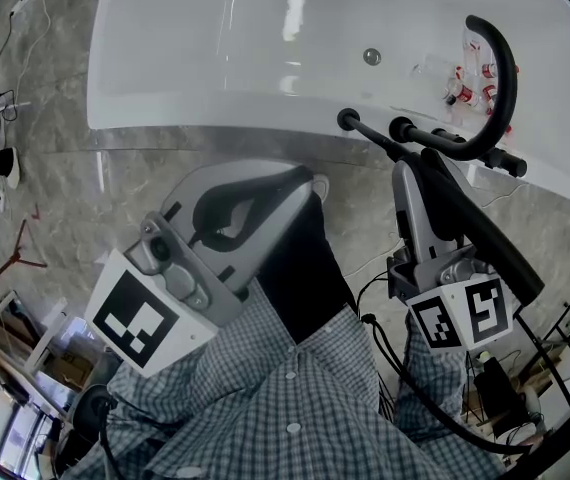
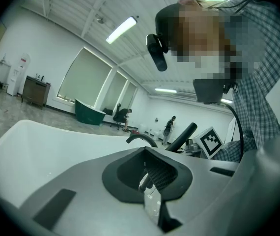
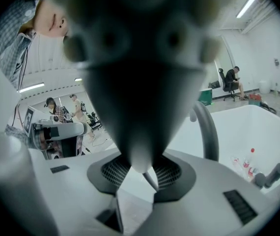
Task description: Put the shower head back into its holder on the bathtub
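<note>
The white bathtub [image 1: 265, 58] lies across the top of the head view. A curved black faucet [image 1: 502, 68] and black fittings [image 1: 348, 120] stand on its near rim at the right. The black shower head [image 1: 475, 233] is a long dark wand slanting from the rim fittings down to the right, and its hose [image 1: 405, 388] trails below. My right gripper [image 1: 405, 168] is shut on it just short of the rim. In the right gripper view the shower head [image 3: 135, 82] fills the picture above the jaws [image 3: 137, 173]. My left gripper [image 1: 310, 183] is shut and empty, short of the rim, to the left.
Several small bottles [image 1: 468, 83] lie inside the tub near the faucet, and a drain [image 1: 371, 56] sits mid-tub. Marble floor surrounds the tub. My checked shirt [image 1: 285, 398] fills the bottom of the head view. Other people and a green tub [image 2: 88, 112] show far off.
</note>
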{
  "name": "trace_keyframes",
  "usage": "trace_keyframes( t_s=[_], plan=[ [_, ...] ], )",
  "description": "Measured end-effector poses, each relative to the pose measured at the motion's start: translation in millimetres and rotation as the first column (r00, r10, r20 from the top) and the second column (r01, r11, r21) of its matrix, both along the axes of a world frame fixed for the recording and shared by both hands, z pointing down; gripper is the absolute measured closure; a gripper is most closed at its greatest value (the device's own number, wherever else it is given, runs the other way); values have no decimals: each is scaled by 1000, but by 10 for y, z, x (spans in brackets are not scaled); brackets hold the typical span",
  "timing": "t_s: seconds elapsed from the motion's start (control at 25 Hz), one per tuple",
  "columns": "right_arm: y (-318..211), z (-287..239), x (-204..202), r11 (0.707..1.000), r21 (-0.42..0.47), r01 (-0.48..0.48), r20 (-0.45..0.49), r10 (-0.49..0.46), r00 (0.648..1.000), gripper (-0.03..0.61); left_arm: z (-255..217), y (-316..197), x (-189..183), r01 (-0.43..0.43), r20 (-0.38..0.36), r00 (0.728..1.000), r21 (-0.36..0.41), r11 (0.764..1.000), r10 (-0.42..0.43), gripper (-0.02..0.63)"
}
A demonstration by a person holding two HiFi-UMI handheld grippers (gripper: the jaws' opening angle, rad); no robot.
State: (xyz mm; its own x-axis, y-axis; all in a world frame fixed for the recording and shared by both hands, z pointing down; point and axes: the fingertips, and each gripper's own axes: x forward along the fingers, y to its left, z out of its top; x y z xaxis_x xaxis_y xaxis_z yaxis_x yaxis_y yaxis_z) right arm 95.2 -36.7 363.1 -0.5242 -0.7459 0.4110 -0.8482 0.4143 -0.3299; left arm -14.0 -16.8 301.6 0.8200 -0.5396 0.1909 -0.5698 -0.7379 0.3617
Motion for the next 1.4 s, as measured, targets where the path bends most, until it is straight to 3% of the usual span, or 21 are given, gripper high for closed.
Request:
trace_keyframes(
  t_s=[1.4],
  plan=[
    [-130, 921, -68, 996, -73, 52, -116, -60, 991, 443, 440, -39, 6, 5, -8, 1000, -68, 998, -6, 606]
  ],
)
